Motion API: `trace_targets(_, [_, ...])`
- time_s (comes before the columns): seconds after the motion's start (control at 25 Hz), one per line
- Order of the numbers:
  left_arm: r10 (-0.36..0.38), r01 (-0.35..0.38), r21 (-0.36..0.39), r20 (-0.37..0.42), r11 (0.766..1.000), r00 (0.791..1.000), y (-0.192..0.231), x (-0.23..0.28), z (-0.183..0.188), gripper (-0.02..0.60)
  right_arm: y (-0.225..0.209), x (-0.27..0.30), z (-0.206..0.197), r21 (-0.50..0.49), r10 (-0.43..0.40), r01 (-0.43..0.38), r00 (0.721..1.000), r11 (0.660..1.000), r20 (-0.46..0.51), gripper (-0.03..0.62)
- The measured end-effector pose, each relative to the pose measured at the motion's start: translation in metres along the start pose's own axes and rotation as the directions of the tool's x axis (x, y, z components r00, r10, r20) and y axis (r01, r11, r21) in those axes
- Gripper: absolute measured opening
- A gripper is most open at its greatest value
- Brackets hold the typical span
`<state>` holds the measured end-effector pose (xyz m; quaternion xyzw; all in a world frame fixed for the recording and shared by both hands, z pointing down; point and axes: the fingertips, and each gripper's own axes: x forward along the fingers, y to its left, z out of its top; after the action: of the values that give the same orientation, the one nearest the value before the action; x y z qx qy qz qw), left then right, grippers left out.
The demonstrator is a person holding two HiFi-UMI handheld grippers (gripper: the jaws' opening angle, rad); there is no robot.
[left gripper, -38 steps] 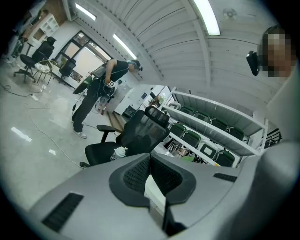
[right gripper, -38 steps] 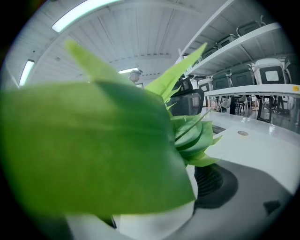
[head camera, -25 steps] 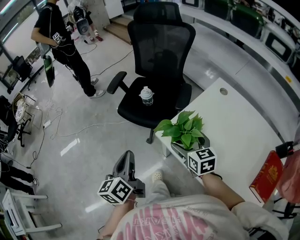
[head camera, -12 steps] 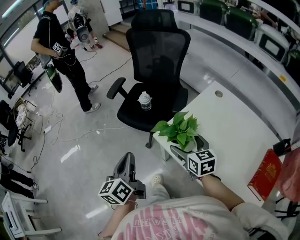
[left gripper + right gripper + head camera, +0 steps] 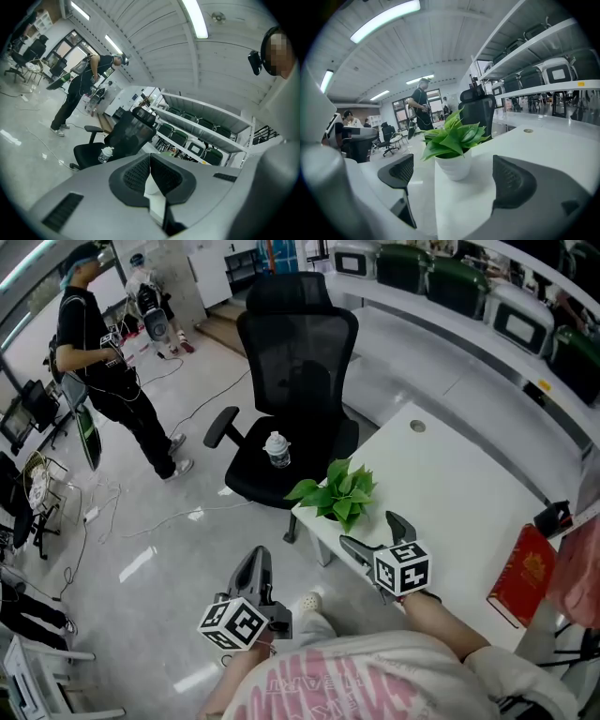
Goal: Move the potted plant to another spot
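The potted plant point(image 5: 334, 493), green leaves in a white pot point(image 5: 453, 167), stands on the near left corner of the white desk point(image 5: 450, 493). My right gripper point(image 5: 373, 533) is open just behind it. In the right gripper view the pot sits a little ahead of the gap between the two fingers point(image 5: 399, 172), touching neither. My left gripper point(image 5: 253, 570) hangs over the floor left of the desk, shut with nothing in it. In the left gripper view the left gripper point(image 5: 150, 176) points towards the chair.
A black office chair point(image 5: 291, 381) stands beyond the desk corner with a water bottle point(image 5: 275, 448) on its seat. A red book point(image 5: 521, 575) lies at the desk's right edge. A person point(image 5: 105, 381) stands at far left among floor cables. Shelves run along the back.
The right gripper has drawn back from the plant, and its jaws now show open behind the leaves. The plant stays at the desk corner. The left gripper has barely moved.
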<state>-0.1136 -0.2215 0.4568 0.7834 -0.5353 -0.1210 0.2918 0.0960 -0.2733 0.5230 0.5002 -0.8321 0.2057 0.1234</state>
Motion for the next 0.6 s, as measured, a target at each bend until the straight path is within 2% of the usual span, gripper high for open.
trace_targets(0.16, [-0.026,0.026,0.011,-0.011,1.000,1.000,-0.016,-0.008,-0.007,0.025,-0.001,-0.023,0.000,0.003,-0.014,0.014,0.999,1.000,0.034,0.525])
trace_targets(0.28, [-0.044,0.044,0.015,-0.020,0.999,0.999,-0.026,-0.012,-0.013,0.025,-0.001,-0.040,0.001,0.011,-0.019,0.019,0.998,1.000,0.061,0.480])
trace_targets(0.6, [-0.102,0.103,0.025,-0.035,0.994,0.994,-0.053,-0.013,-0.026,0.023,-0.002,-0.078,0.014,0.025,-0.054,0.052,0.989,0.998,0.135,0.417])
